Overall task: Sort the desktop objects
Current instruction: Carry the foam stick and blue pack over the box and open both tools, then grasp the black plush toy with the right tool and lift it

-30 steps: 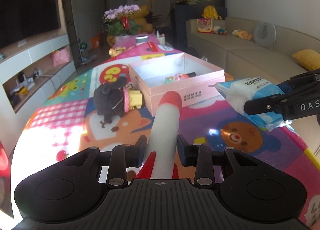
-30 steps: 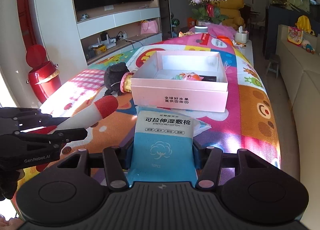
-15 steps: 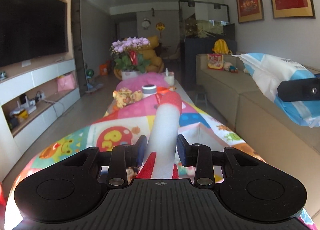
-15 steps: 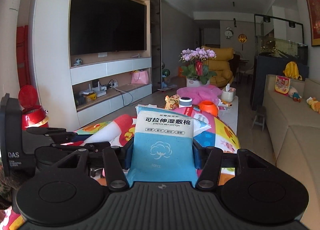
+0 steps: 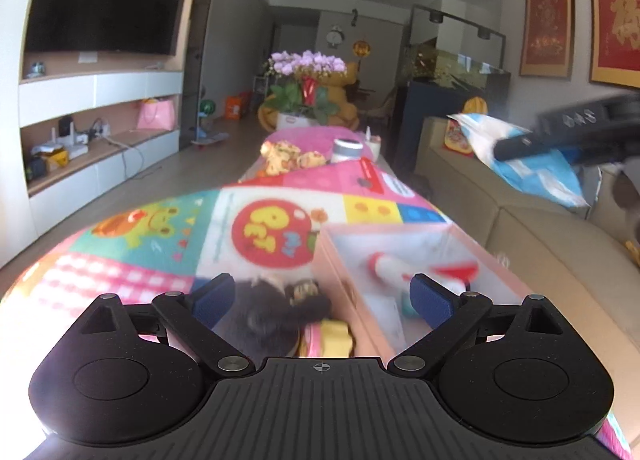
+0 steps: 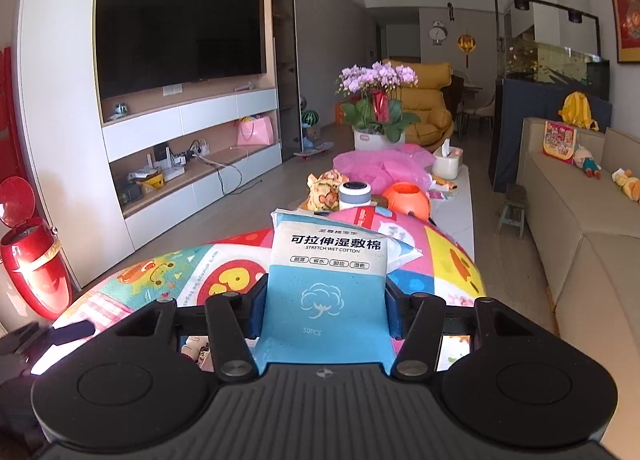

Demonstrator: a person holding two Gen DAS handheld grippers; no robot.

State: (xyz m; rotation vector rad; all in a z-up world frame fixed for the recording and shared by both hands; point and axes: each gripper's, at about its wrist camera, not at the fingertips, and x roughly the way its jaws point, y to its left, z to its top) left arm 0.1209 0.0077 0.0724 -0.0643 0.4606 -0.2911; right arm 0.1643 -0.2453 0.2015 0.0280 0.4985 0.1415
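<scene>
My left gripper (image 5: 323, 298) is open and empty above the near edge of the pink box (image 5: 340, 260). The white rocket toy with red tip (image 5: 390, 266) lies inside the box. A dark plush toy (image 5: 276, 310) and a yellow toy (image 5: 334, 336) lie on the mat just left of the box, between my left fingers. My right gripper (image 6: 326, 306) is shut on a blue and white pack of wet cotton pads (image 6: 326, 280), held up in the air. The pack (image 5: 528, 164) and the right gripper also show at the upper right of the left wrist view.
The table has a colourful cartoon mat (image 5: 160, 244). At its far end are a tiger plush (image 6: 322, 192), a white jar (image 6: 354, 196), an orange ball-shaped toy (image 6: 406, 200), pink cloth and a flower pot (image 6: 378, 108). A beige sofa (image 6: 580, 220) runs along the right; a red bin (image 6: 28, 252) stands left.
My left gripper has opened and let go of the rocket toy, which now lies in the pink box. It tilted down toward the table. My right gripper still holds the pack aloft.
</scene>
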